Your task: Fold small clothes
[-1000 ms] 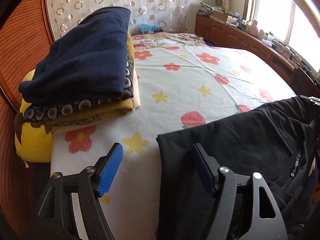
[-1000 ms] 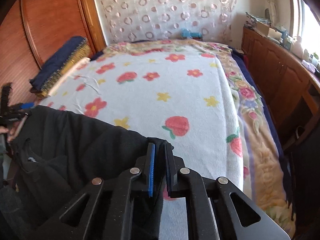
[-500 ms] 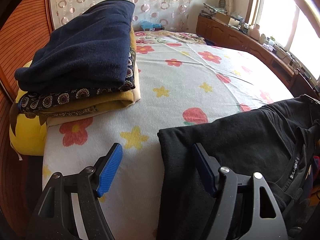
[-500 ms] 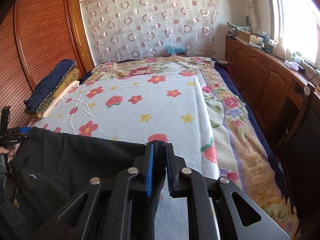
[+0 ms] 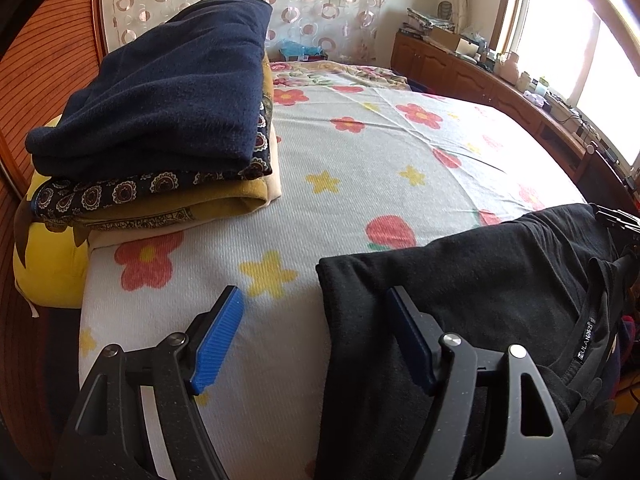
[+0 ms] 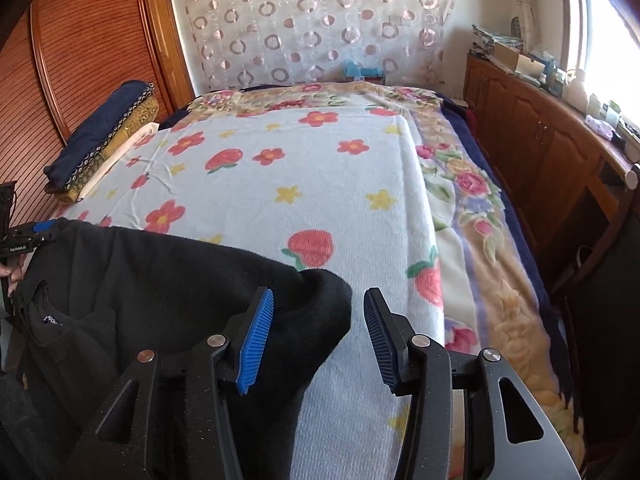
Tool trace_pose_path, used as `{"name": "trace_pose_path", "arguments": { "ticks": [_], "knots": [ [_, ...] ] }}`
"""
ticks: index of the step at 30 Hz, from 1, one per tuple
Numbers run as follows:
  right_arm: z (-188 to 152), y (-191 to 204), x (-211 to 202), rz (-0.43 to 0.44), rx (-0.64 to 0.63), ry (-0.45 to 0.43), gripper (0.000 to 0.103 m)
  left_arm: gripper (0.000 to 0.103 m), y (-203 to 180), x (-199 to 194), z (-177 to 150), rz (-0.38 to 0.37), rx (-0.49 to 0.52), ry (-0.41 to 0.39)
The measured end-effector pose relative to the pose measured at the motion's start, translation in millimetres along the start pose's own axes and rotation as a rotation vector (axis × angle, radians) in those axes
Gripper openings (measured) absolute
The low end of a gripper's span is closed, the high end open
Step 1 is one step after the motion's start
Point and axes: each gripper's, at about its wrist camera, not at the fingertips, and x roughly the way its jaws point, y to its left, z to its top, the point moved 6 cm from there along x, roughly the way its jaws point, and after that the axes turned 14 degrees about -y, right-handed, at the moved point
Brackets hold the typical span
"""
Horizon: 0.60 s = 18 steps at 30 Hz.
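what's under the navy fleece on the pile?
Under the navy fleece: a dark medallion-print cloth, a mustard one, a cream one. Only edges show; the rest is covered.

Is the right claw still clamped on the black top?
No, open: the right claw has just been opening, and the black top lies slack between its pads, unpinched.

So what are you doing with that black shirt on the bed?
A person is folding clothes with a gripper in each hand. The black shirt lies spread at the near edge of the flowery blanket. The right gripper has just been opening, with a corner of the shirt loose between its fingers. The left gripper is open over the shirt's other edge. A stack of folded clothes sits off to the side.
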Motion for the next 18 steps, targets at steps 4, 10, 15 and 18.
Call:
{"name": "trace_pose_path", "arguments": {
  "ticks": [4,10,15,18],
  "knots": [
    [-1.1,3.5,10.0,0.039,0.002,0.044,0.052,0.074,0.1,0.6,0.4,-0.002,-0.005,0.005],
    [3.7,10.8,23.0,0.054,-0.084,0.058,0.052,0.042,-11.9,-2.9,0.6,-0.067,0.011,0.012],
    [4.2,18.8,27.2,0.101,-0.133,0.074,0.026,0.023,-20.6,-2.0,1.2,-0.093,0.024,0.018],
    [1.1,25.3,22.9,0.146,-0.139,0.067,0.017,0.009,-26.6,-10.0,1.1,-0.097,0.039,0.002]
  ]
}}
